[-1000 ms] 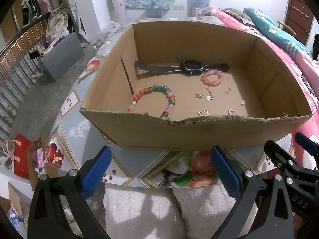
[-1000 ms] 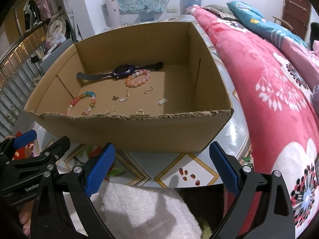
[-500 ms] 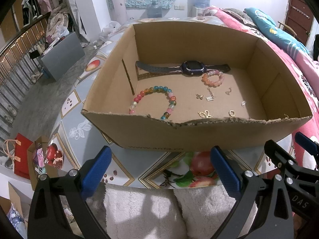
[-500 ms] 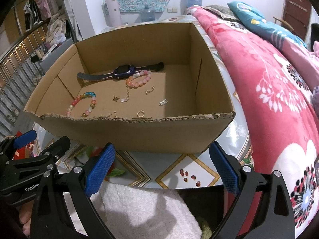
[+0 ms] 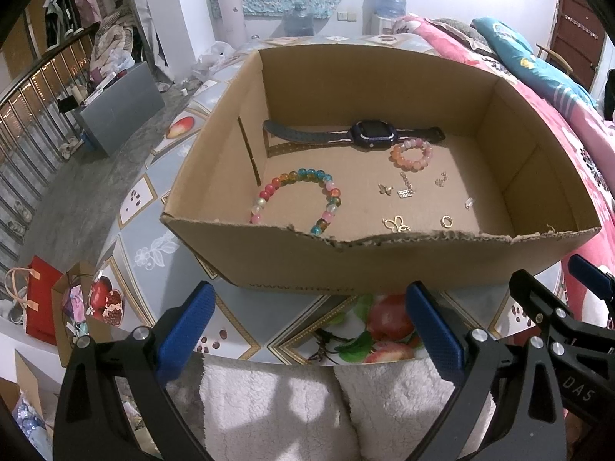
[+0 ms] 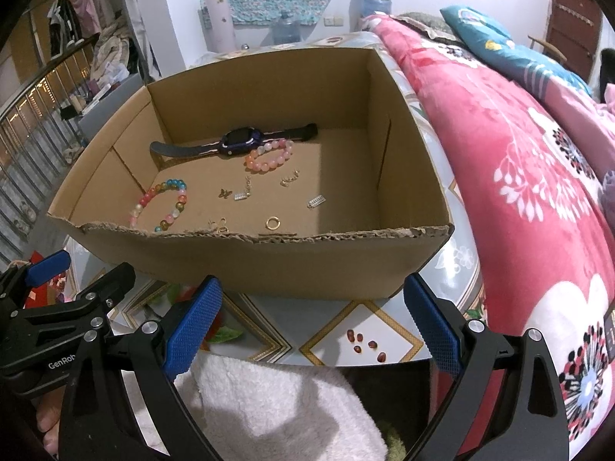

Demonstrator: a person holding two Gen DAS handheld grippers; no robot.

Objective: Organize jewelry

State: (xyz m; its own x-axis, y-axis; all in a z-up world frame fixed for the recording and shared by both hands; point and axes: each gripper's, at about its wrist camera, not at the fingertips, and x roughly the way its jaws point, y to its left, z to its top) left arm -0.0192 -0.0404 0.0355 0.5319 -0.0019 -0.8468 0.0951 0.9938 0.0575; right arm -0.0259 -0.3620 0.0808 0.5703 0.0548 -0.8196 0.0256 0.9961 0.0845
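An open cardboard box [image 5: 384, 261] [image 6: 269, 265] stands on the patterned table. Inside lie a dark watch [image 5: 371, 134] [image 6: 240, 142], a pink bead bracelet [image 5: 411, 155] [image 6: 269, 155], a multicolour bead bracelet [image 5: 296, 199] [image 6: 163, 205], a gold ring [image 5: 446, 221] [image 6: 272, 223], a gold butterfly charm [image 5: 396, 224] and several small charms [image 5: 403, 190] [image 6: 240, 194]. My left gripper [image 5: 307, 326] and right gripper [image 6: 311, 322] are both open and empty, in front of the box's near wall.
A white fluffy cloth [image 5: 307, 403] [image 6: 276, 403] lies under both grippers at the table's near edge. A pink floral blanket [image 6: 538, 173] covers the bed on the right. Red bags [image 5: 38, 299] and floor clutter lie to the left.
Both grippers have risen slightly and tilted, so more of the box floor shows over the near wall. Nothing in the box has moved.
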